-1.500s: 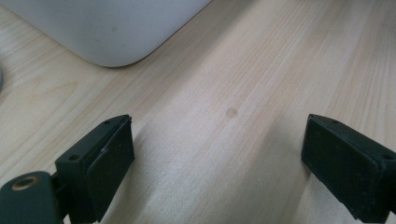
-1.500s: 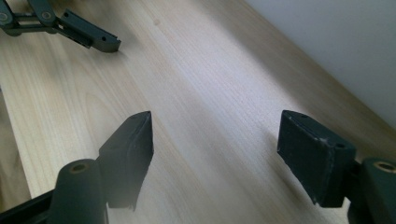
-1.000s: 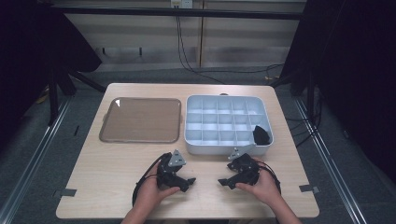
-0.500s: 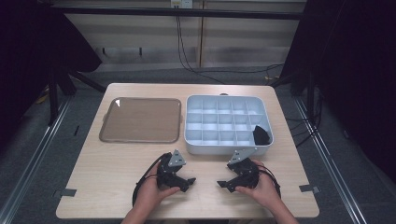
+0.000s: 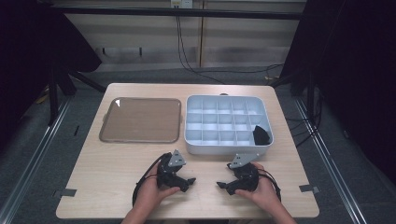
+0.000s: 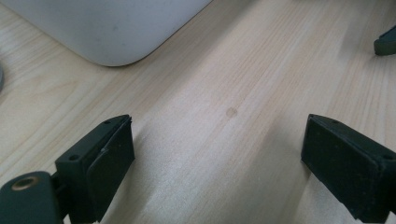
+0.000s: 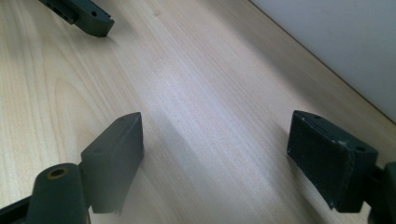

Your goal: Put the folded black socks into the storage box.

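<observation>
Left gripper (image 5: 187, 181): my jaws stand wide apart, nothing but bare wood between them, seen plainly in the left gripper view (image 6: 219, 158).
Right gripper (image 5: 223, 185): my jaws have just been opening and now gape wide, with nothing between the pads, as the right gripper view (image 7: 215, 158) shows.
Facing: the two sets of jaws point at each other across a short stretch of table (image 5: 107, 177), tips near but apart; the tip of my right gripper shows at the upper right beyond my left jaws, and a tip of my left gripper shows at the upper left beyond my right jaws.
Hands: my left hand (image 5: 156, 192) and right hand (image 5: 264, 190) each wrap a gripper body, low over the wood at the near edge.
Nearest thing: the white compartment tray (image 5: 196, 140) sits just past both sets of jaws, its rounded corner ahead and to the left of my left jaws, its wall ahead and to the right of my right jaws.
In the tray: a black object (image 5: 261, 136) lies in the corner compartment closest to my right gripper.
Farther out: a flat brown tray (image 5: 140, 119) lies beyond my left gripper, beside the white one, apart from it.
</observation>
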Available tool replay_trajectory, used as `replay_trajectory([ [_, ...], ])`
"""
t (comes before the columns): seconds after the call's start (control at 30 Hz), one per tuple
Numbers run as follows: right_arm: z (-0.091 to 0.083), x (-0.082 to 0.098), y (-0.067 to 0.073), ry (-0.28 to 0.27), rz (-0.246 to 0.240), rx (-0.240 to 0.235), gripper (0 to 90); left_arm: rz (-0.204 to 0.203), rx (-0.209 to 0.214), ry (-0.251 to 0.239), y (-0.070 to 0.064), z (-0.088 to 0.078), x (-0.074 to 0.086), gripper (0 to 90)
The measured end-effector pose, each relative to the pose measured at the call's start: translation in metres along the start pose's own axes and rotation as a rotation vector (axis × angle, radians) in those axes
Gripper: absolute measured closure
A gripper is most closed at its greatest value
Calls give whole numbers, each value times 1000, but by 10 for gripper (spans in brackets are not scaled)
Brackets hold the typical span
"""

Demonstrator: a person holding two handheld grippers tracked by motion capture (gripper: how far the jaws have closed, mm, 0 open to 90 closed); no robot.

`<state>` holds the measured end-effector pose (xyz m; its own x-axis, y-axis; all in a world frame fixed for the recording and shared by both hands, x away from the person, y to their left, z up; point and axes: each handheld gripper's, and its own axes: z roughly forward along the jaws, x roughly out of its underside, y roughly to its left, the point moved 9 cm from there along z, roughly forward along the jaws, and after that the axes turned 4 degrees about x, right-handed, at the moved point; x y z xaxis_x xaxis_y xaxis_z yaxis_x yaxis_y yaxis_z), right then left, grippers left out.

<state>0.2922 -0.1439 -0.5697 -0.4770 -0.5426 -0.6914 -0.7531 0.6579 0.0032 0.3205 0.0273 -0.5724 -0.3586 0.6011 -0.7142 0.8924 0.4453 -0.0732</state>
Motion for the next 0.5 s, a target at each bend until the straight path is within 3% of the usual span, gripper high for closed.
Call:
replay_trajectory([
  [0.5, 0, 3, 1, -58, -10, 14, 185, 0, 0, 0, 0, 0, 0, 90],
])
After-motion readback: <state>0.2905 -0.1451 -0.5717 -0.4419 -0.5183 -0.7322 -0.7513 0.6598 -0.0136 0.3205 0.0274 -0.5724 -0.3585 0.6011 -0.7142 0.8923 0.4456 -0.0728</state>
